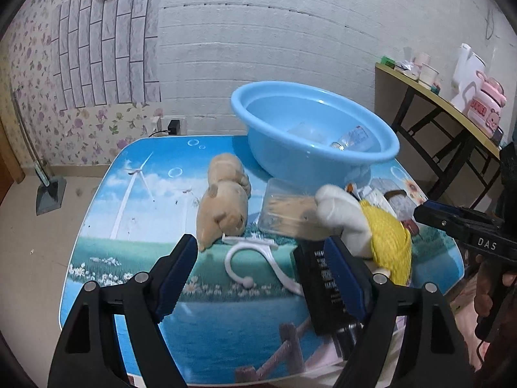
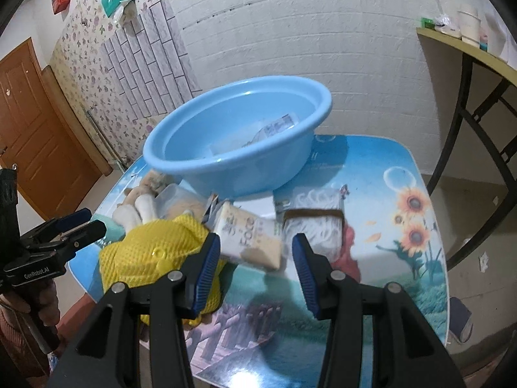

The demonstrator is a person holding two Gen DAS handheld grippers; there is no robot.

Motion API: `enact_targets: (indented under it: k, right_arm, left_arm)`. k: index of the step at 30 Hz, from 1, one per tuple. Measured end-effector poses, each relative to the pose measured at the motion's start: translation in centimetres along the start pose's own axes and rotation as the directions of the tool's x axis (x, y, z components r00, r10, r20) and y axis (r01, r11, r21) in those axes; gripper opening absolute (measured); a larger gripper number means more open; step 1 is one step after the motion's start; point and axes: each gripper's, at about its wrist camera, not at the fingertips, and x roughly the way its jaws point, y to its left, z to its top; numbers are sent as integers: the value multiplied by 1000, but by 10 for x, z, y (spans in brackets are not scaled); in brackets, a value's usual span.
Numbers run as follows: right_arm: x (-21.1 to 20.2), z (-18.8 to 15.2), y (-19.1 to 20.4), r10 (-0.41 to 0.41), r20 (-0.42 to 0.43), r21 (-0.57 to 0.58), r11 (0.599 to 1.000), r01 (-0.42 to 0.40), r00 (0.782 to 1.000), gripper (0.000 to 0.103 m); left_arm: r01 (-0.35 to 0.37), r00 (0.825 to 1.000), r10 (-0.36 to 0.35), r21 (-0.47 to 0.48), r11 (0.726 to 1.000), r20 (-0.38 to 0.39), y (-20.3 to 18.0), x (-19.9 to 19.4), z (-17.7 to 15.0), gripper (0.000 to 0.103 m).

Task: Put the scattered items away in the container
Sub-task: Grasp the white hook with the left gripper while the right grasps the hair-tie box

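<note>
On the surface [image 2: 371, 174] below the basin [image 2: 239, 135], a packet [image 2: 252, 239] lies just ahead of the right tongs [image 2: 255, 258] — wide open, as are the left tongs [image 1: 258, 274], empty too. Risk: the left blade snags the yellow toy [image 2: 155, 252] — dragging it off the edge

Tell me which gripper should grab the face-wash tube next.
Right. The right gripper is open with the face-wash tube just ahead between its fingers. The left gripper faces the white hook instead.
</note>
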Motion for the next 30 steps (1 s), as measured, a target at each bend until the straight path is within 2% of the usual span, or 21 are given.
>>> enact_targets:
  k: [4, 7, 11, 14, 17, 19, 24, 30]
  right_arm:
    - [0, -7, 0, -29, -5, -14, 999, 29, 1000, 46]
    - [1, -9, -8, -63, -6, -6, 998, 63, 998, 52]
    - [1, -9, -24, -101, 3, 44, 994, 100, 995, 74]
    - [3, -9, -33, -135, 11, 66, 989, 134, 991, 84]
    - [7, -9, -37, -128, 1, 86, 988, 128, 992, 103]
    - [12, -9, -38, -121, -10, 84, 989, 122, 993, 103]
    - [25, -6, -37, -175, -24, 64, 982, 176, 984, 103]
    - [39, 2, -43, -224, -49, 49, 973, 226, 973, 103]
  left_arm:
    - [-9, 1000, 9, 11, 1000, -15, 1, 3, -7, 81]
    - [-17, 999, 17, -3, 1000, -31, 7, 8, -10, 81]
    - [-23, 998, 22, -22, 999, -55, 13, 18, -12, 81]
    - [-16, 997, 13, -32, 999, -73, 14, 27, -14, 81]
    - [-14, 995, 11, -31, 999, -100, 14, 39, -16, 81]
    - [-15, 994, 11, -30, 999, -112, 13, 45, -17, 81]
    - [-26, 992, 23, -24, 999, -126, 15, 59, -15, 81]
    - [-61, 989, 65, 34, 998, -132, 8, 70, -12, 80]
